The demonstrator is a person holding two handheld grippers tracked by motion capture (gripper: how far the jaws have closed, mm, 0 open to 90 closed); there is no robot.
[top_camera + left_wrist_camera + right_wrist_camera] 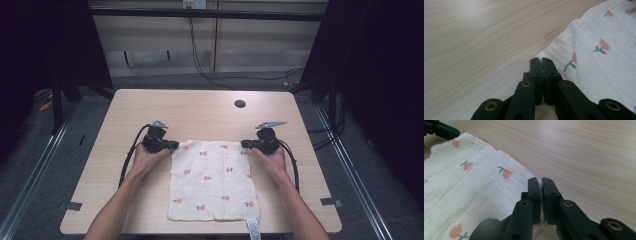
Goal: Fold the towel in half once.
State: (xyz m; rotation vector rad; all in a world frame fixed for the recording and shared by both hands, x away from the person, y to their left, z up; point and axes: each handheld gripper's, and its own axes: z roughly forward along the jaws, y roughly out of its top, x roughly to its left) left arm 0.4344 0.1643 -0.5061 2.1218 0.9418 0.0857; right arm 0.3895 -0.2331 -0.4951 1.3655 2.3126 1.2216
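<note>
The white muslin cloth (pixel 211 180), printed with small red flowers on green stems, lay spread flat on the near half of the pale wooden surface (pixel 200 112), its near edge close to the surface's front edge, where a white label tab (pixel 253 228) hung off it. Its two far corners were each taken. The left tongs (pixel 175 145) lay low at the far left corner with their black jaws pressed together; in the left gripper view (pixel 541 60) the tips met right at the cloth's edge, with a thin sliver of white showing in the seam between them, so they seemed to pinch the corner. The right tongs (pixel 244 144) lay at the far right corner, and in the right gripper view (pixel 540 179) a strip of white fabric sat clamped between the closed jaws. That same view caught the other tongs as a dark shape at the cloth's farther corner. Both of the person's hands gripped the tong bodies, the left hand (pixel 147 157) and the right hand (pixel 270 157), forearms coming in from the near side, with black cables looping back along the wrists. Farther out on the surface a small dark round hole (pixel 240 104) sat near the back edge, well apart from the cloth. Grey tape tabs marked the surface's near corners.
</note>
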